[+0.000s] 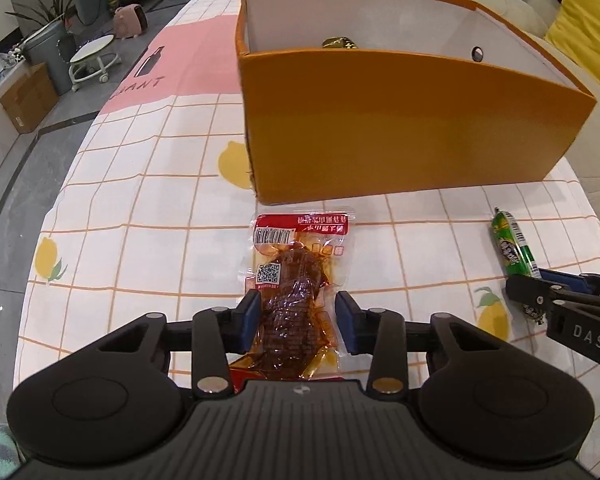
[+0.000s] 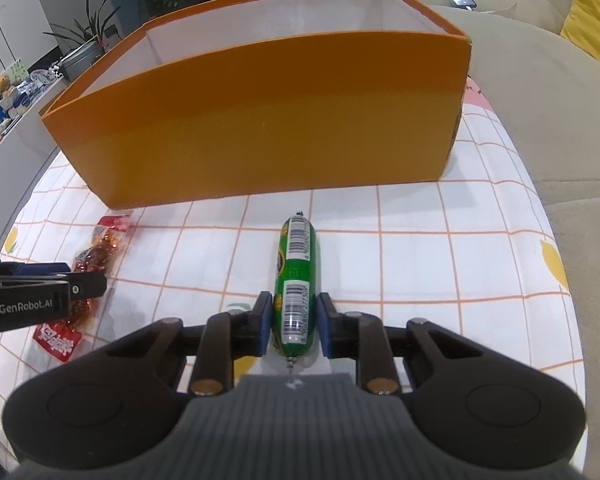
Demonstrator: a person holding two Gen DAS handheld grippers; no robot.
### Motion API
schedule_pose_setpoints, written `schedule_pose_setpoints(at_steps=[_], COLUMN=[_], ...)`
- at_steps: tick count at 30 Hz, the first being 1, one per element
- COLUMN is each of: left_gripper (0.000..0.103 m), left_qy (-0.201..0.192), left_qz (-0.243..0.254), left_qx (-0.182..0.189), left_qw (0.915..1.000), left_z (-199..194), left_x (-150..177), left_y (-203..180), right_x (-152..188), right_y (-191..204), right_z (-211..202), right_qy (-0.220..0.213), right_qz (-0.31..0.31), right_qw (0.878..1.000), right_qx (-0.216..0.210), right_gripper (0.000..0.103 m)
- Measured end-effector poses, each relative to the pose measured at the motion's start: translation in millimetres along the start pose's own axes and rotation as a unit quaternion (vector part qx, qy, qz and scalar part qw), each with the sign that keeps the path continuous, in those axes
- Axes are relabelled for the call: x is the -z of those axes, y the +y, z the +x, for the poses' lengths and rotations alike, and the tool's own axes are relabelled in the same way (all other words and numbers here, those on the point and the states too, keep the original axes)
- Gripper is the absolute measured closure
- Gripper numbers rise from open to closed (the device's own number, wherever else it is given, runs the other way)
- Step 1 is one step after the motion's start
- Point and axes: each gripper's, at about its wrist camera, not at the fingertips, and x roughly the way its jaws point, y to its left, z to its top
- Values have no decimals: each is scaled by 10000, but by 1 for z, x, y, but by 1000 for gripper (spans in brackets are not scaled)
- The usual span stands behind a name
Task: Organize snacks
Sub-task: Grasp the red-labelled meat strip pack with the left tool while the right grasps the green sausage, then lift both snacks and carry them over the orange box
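1. The right gripper [image 2: 291, 326] has its fingers [image 2: 262, 322] closed down on the green sausage stick [image 2: 296, 280], pinching it near its near end. The stick's long axis runs straight out along the fingers, toward the long wall of the orange box [image 2: 260, 128].

2. The left gripper [image 1: 297, 322] straddles the clear red-sauce snack packet [image 1: 296, 280]. Its fingers [image 1: 249, 320] sit at either side of the packet's lower half. The left pad appears to touch the film; whether the right one presses it I cannot tell, so I would not call it a firm hold.

3. The packet also lies lengthwise toward the box, its red printed end [image 1: 320, 222] just short of the box's near wall, on the checked cloth covering the surface [image 1: 148, 208].

4. Both snacks lie between the near edge of the surface and the box, packet nearer the box's left corner, sausage further right. Each hand is on the snack nearer to it.

5. The box stands open-topped and tall-walled, with something gold [image 1: 339, 43] already inside at the far wall.

6. My judgement: what matters next is that wall. Each snack has to be raised above the rim before going forward, and the sausage, sticking out ahead of the fingers, would meet it first.
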Motion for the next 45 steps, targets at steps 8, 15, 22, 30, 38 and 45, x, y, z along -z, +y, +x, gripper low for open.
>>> schedule_pose_setpoints(at_steps=[8, 15, 22, 30, 38, 45], left_gripper=[66, 21, 21, 33, 38, 39], left_qy=[-77, 49, 418, 242, 130, 63], left_qz=[200, 49, -151, 104, 107, -144], left_qx=[244, 71, 94, 93, 148, 376], left_qw=[9995, 10000, 9990, 9996, 9997, 9992], left_z=[-11, -10, 0, -1, -1, -7], left_x=[7, 9, 17, 20, 18, 17], left_y=[-6, 0, 13, 5, 4, 8], right_x=[6, 9, 9, 10, 9, 9], right_y=[0, -1, -2, -1, 0, -4], right_z=[-5, -6, -6, -6, -6, -7], right_qy=[91, 95, 42, -7, -3, 32], right_qz=[-30, -29, -68, -136, -144, -3], right_qw=[10000, 9999, 10000, 9999, 9999, 9998], right_qx=[2, -17, -53, -65, -73, -184], right_gripper=[83, 83, 82, 82, 82, 83])
